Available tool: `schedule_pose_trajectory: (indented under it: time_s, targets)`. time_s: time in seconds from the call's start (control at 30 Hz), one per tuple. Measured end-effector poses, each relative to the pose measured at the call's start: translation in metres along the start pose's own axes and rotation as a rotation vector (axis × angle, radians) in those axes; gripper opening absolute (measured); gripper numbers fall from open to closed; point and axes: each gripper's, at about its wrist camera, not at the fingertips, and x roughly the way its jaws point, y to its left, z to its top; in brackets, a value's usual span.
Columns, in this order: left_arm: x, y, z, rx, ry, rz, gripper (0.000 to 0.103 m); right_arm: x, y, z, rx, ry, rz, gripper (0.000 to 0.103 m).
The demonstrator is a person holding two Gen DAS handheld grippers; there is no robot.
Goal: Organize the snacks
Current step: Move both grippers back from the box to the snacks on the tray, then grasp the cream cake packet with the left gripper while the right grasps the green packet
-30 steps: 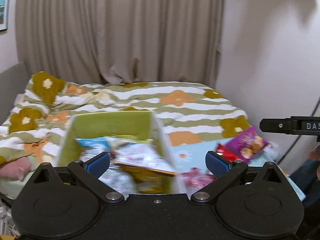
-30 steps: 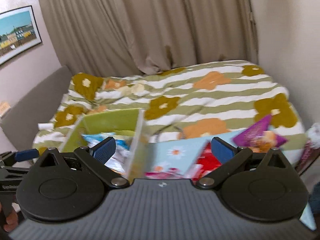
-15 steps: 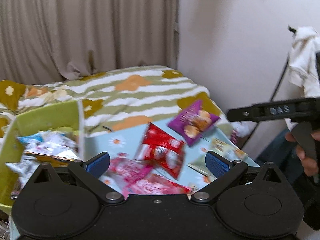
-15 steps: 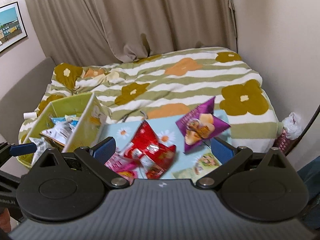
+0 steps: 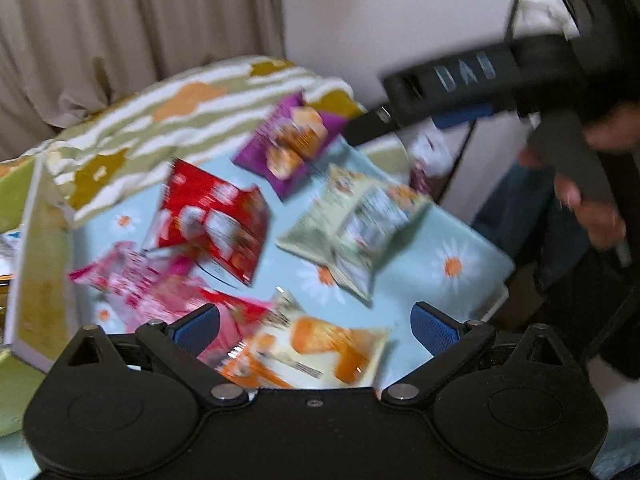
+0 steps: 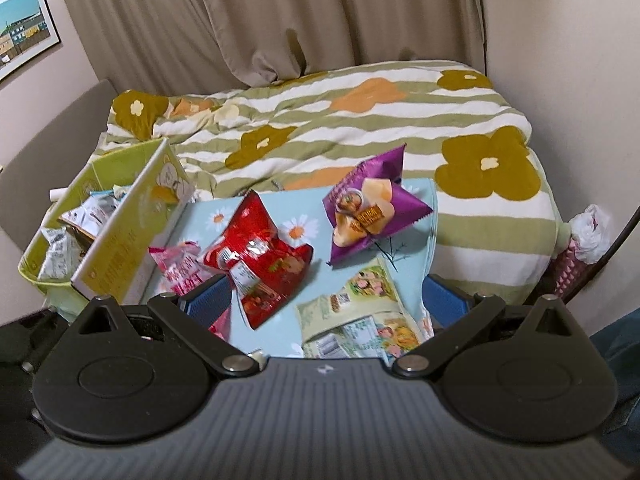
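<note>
Several snack bags lie on a light blue daisy-print cloth: a red bag, a purple bag, a pale green bag and a pink bag. In the left wrist view they are blurred: the red bag, purple bag, green bag, pink bag and an orange-white bag. A green box with packets inside stands at the cloth's left. My left gripper is open above the orange-white bag. My right gripper is open above the cloth, empty.
The cloth lies at the foot of a bed with a striped flower duvet. Curtains hang behind. A wall is at the right. The right gripper's body and hand show at the right of the left wrist view.
Both grippers swung right and tilted down, from the green box toward the loose bags on the cloth. Both stayed open and empty.
</note>
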Motion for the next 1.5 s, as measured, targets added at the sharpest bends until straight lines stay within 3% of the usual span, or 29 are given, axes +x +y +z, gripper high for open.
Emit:
schedule_pose_trajectory:
  time_s: [0.23,0.5,0.6,0.7,0.73,0.77,1.23,1.5]
  targets:
    - [0.036,-0.016,-0.013,0.085,0.102,0.005,0.102,0.014,-0.012,-0.011,-0.012,0.011,-0.009,0.103]
    - [0.065,-0.015,-0.021,0.13,0.149,0.057,0.101,0.041,-0.013,-0.02,-0.073,0.041,-0.021,0.103]
    - [0.076,-0.014,-0.023,0.138,0.169,0.08,0.098,0.052,-0.013,-0.027,-0.084,0.049,-0.023,0.103]
    - [0.082,-0.01,-0.024,0.134,0.177,0.116,0.085,0.062,-0.013,-0.032,-0.098,0.061,-0.02,0.103]
    - [0.084,-0.007,-0.025,0.127,0.185,0.12,0.076,0.064,-0.013,-0.032,-0.105,0.064,-0.021,0.103]
    - [0.086,-0.004,-0.026,0.112,0.194,0.12,0.073,0.066,-0.013,-0.033,-0.111,0.066,-0.022,0.103]
    - [0.07,0.008,-0.016,-0.03,0.158,0.087,0.064,0.097,-0.011,-0.035,-0.236,0.103,-0.022,0.103]
    - [0.061,0.009,-0.017,-0.084,0.135,0.091,0.061,0.115,-0.014,-0.032,-0.217,0.153,0.019,0.103]
